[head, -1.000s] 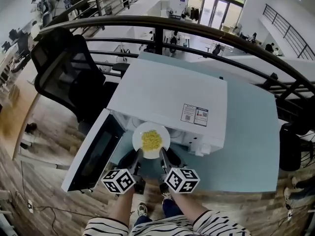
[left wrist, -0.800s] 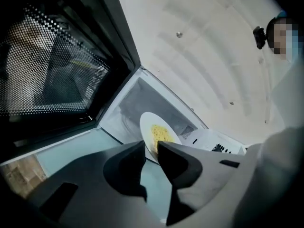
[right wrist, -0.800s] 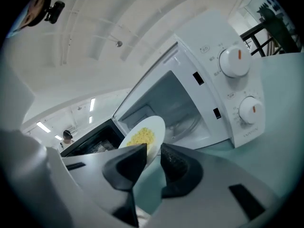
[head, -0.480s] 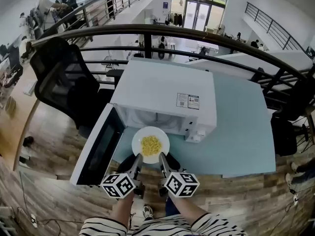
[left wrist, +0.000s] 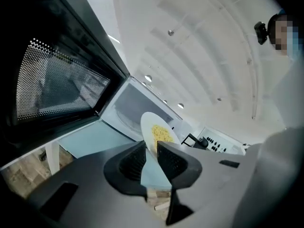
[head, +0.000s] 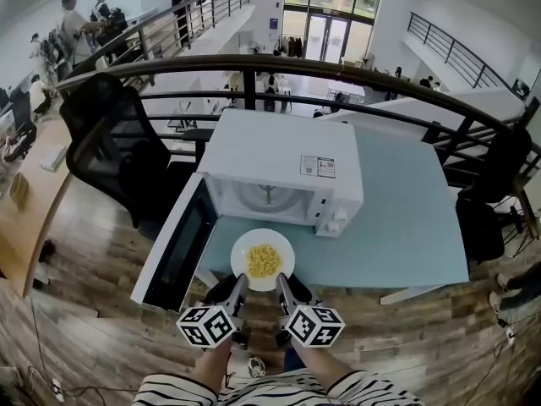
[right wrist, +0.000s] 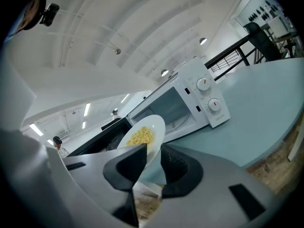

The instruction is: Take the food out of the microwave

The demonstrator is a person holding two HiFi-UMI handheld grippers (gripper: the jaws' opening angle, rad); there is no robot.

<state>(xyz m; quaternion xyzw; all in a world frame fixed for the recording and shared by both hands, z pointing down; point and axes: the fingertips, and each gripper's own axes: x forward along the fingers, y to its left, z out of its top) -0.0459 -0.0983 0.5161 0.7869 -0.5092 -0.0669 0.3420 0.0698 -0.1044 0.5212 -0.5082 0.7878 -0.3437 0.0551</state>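
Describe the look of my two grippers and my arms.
The left claw and right claw have grey bodies with dark ribbed pads. Each carries a white cube printed with black square markers. The sleeves are black-and-white striped.

At frame centre, a round white plate [head: 242,255] of yellow food [head: 263,261] hangs below the open white microwave [head: 279,161]. The left gripper [head: 240,283] and right gripper [head: 281,283] pinch its lower rim.
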